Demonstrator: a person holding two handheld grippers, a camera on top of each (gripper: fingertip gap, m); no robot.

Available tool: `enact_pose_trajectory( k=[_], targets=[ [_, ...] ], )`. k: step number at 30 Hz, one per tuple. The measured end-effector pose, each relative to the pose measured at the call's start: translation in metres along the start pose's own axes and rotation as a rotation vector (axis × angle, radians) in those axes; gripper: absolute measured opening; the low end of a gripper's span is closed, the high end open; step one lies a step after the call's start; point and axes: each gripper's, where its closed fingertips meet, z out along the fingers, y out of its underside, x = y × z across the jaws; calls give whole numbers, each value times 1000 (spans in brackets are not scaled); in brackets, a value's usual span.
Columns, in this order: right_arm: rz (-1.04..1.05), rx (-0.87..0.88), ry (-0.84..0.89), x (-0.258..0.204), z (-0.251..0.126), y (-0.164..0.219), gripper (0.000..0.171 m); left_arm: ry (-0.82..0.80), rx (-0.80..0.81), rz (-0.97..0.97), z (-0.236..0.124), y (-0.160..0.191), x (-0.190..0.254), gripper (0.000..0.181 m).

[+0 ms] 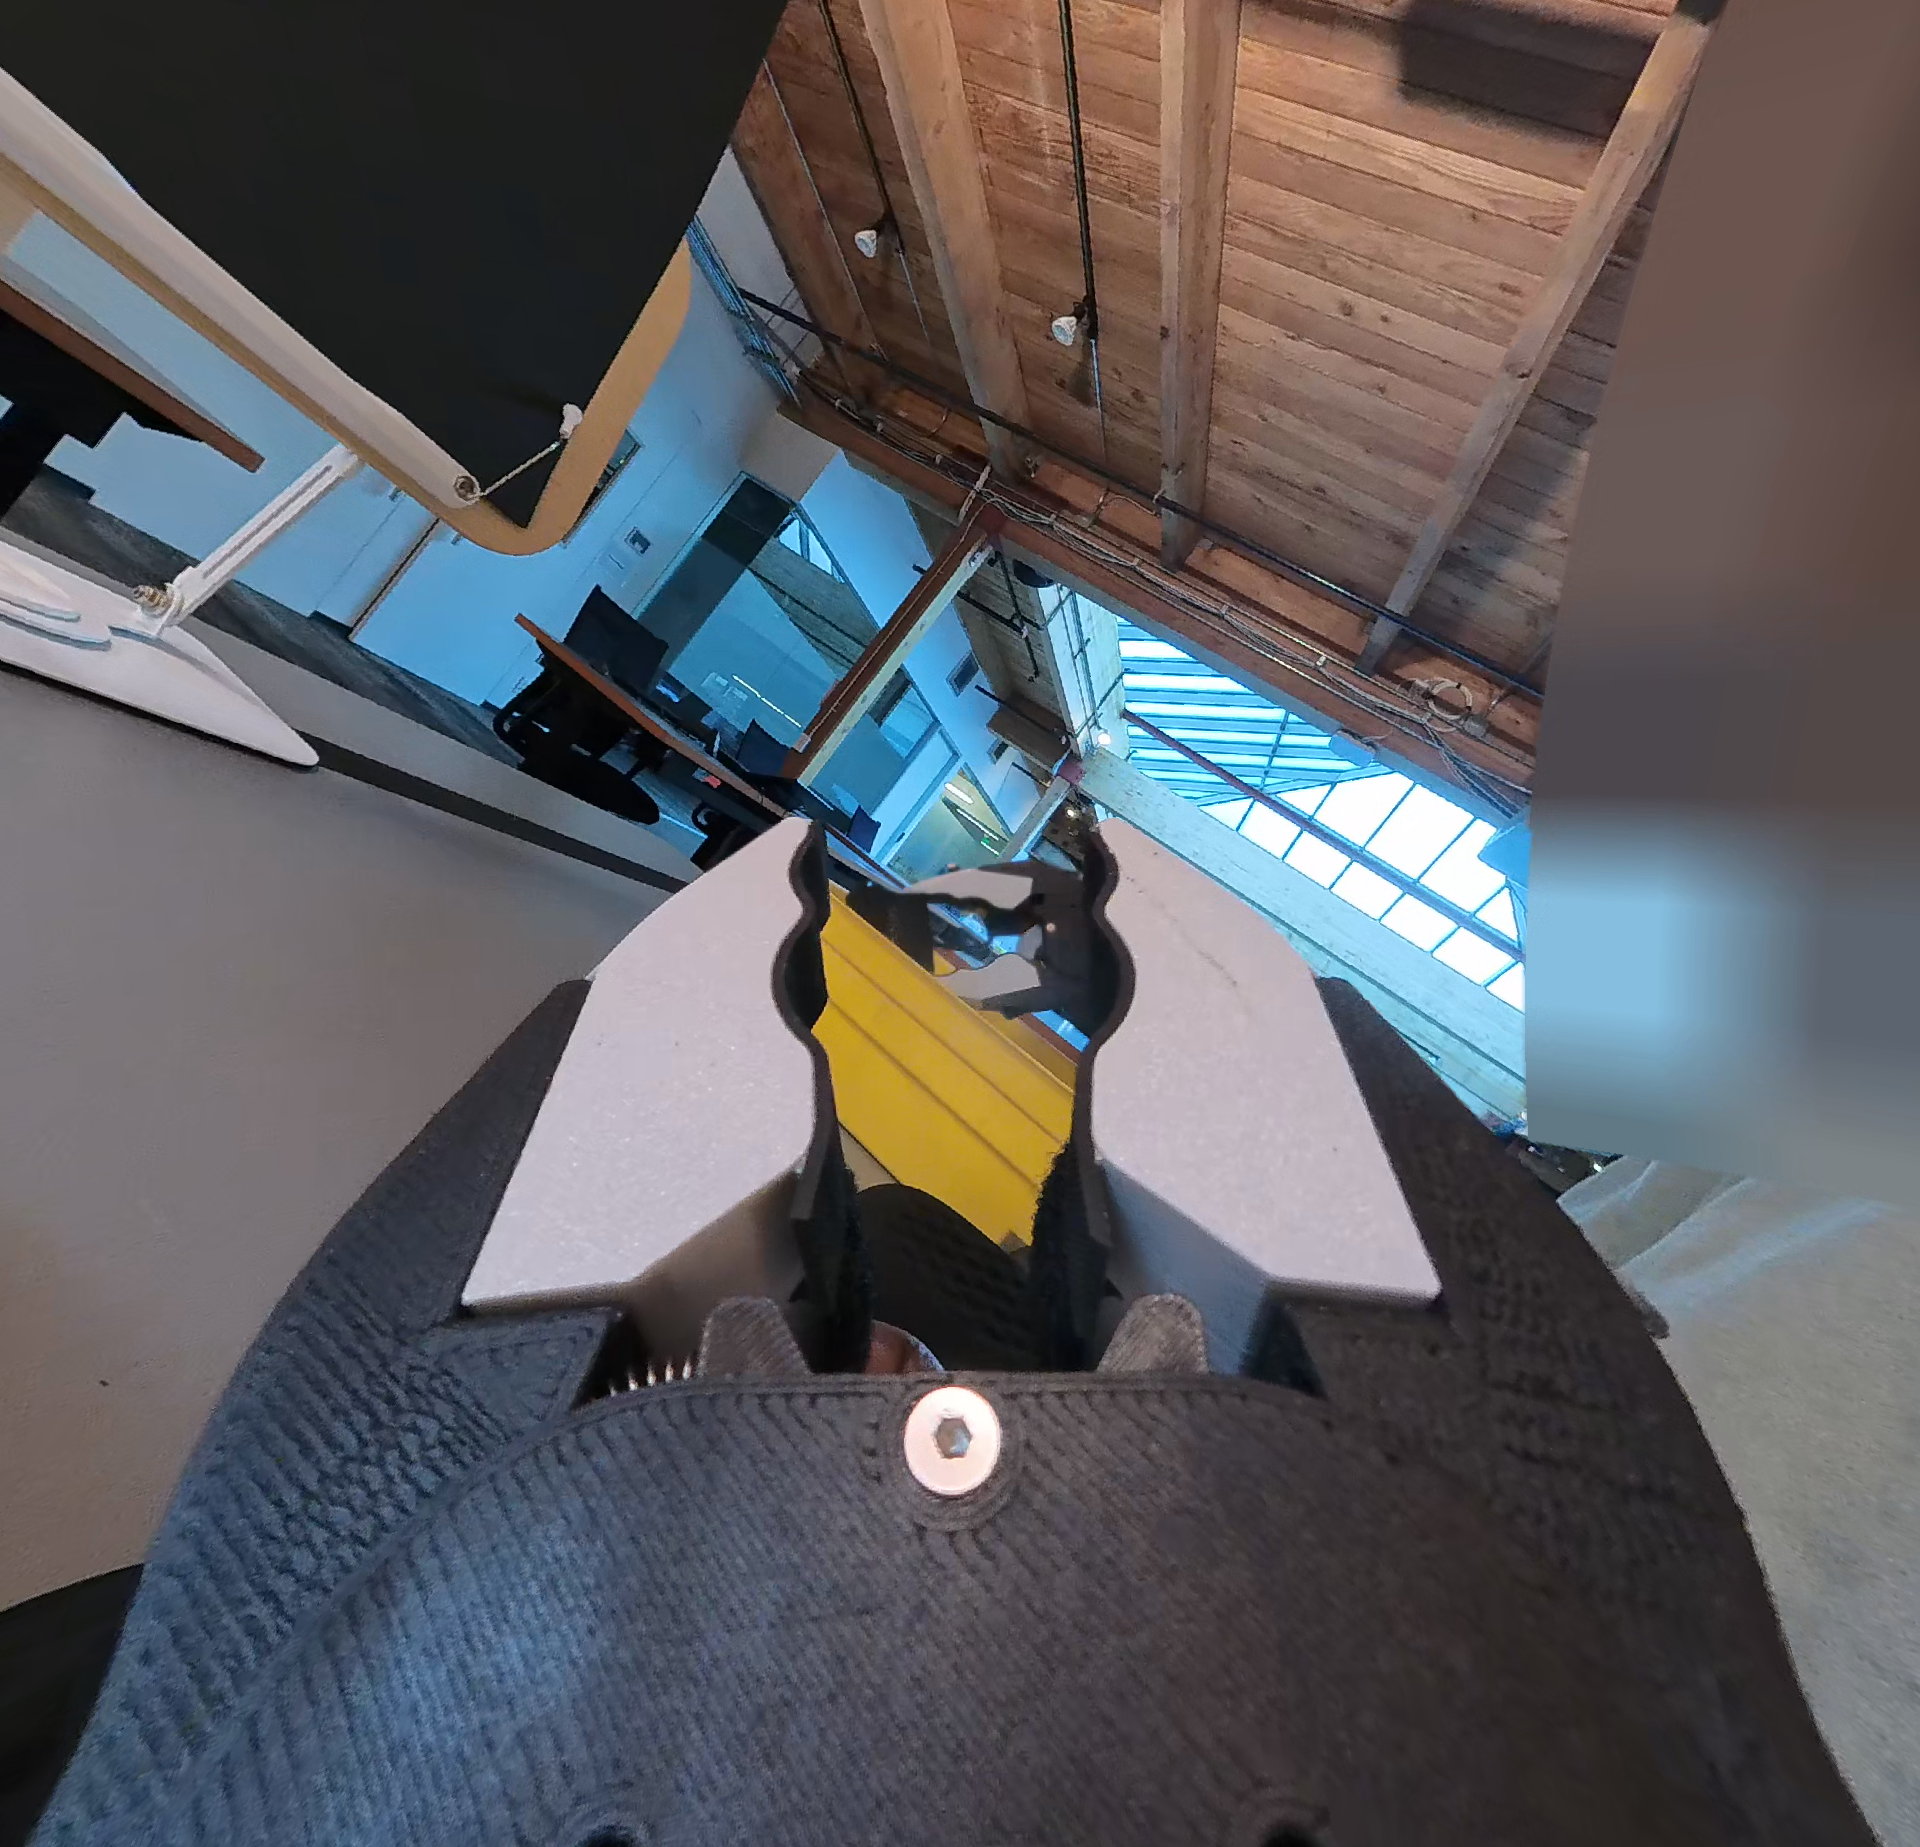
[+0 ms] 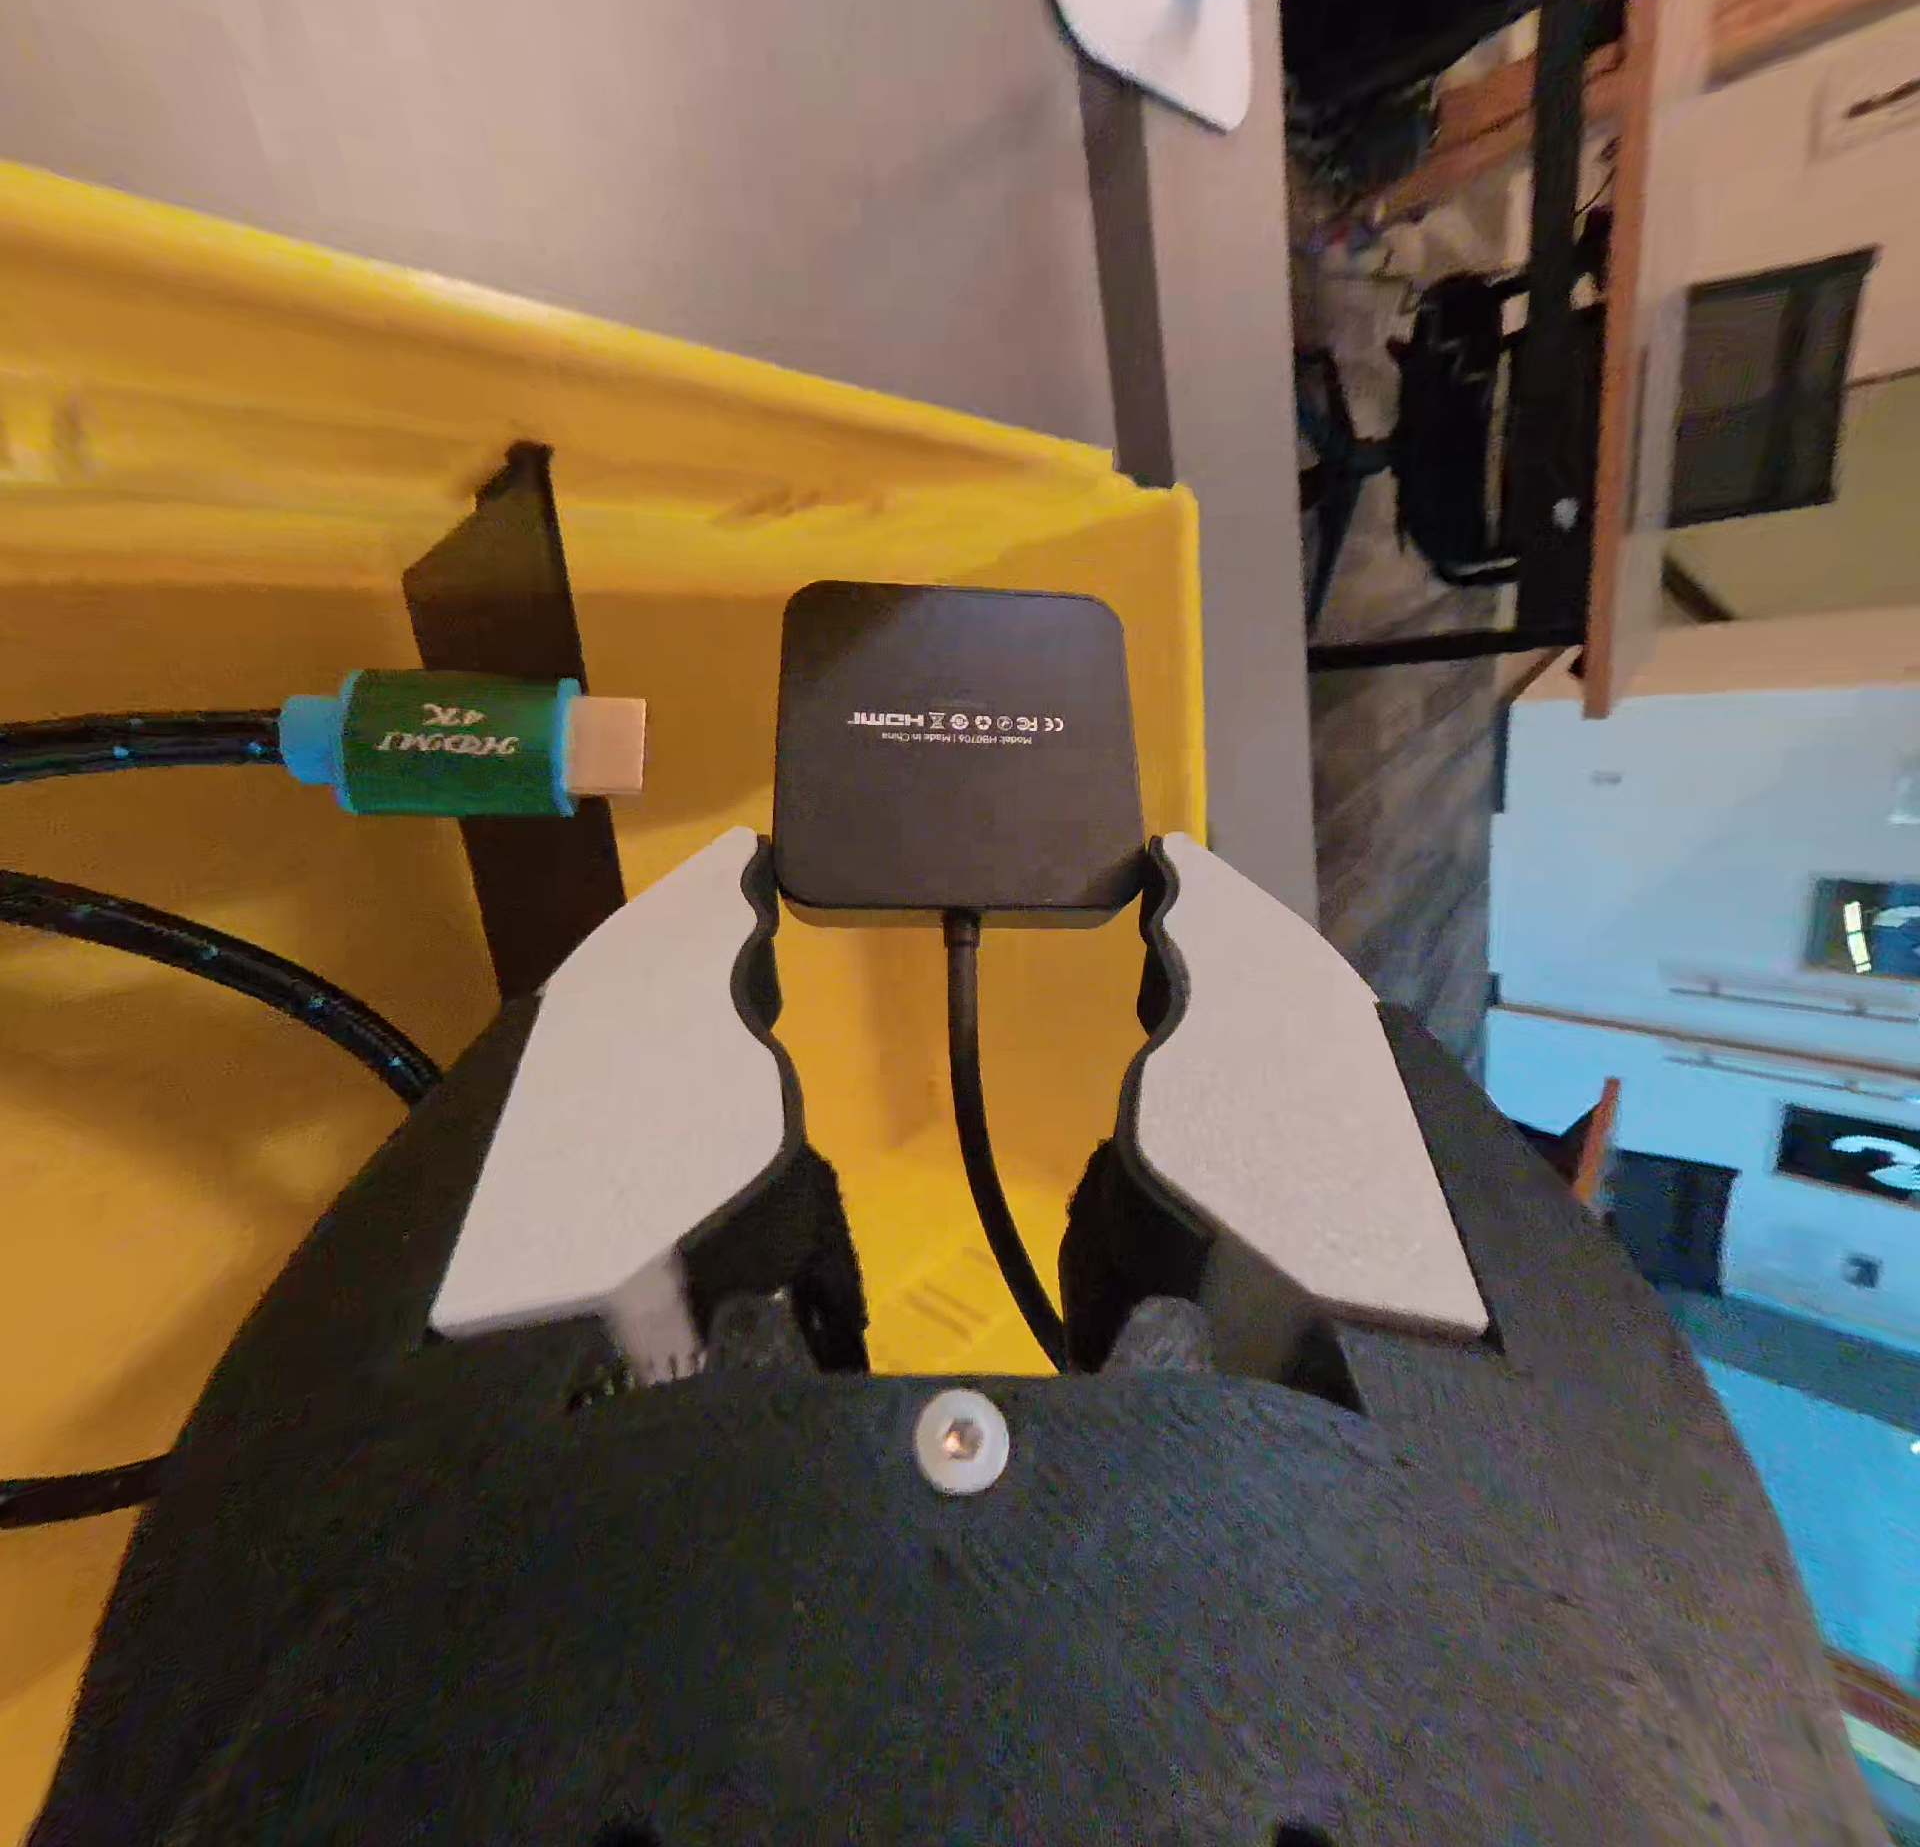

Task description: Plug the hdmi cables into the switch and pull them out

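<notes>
**Switch clamped on the right, plug loose beside it**

Here the black square HDMI switch (image 2: pixel 951 748) is seen pinched at its near corners between the fingers of the right gripper (image 2: pixel 954 878), its underside with small white markings turned toward the camera. A thin black lead (image 2: pixel 977 1101) is seen running from its near edge back between the fingers. The switch is held above the inside of a yellow bin (image 2: pixel 260 363), against whose wall a black divider (image 2: pixel 499 592) is propped. To the left of the switch, apart from it, an HDMI plug (image 2: pixel 462 743) with a green shell and blue collars is pointed at the switch's side, its gold tip close but not inserted; what holds it cannot be told. Its black braided cable (image 2: pixel 135 743) is led off to the left edge.

In the left wrist view, the left gripper (image 1: pixel 951 852) is tilted toward a wooden ceiling (image 1: pixel 1195 239), its fingers spread apart with nothing between them. The grey counter (image 1: pixel 260 966) is visible at left.
</notes>
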Motion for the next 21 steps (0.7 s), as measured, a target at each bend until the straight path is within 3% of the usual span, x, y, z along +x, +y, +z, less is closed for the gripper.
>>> enact_pose_trajectory(
  k=[11,21],
  targets=[
    [241,110,-76,-5,8,-5,62,0,6,-13,0,-1,-1,45],
    [401,268,96,31,-32,-20,57,1,3,-13,1,0,-1,45]
  ],
)
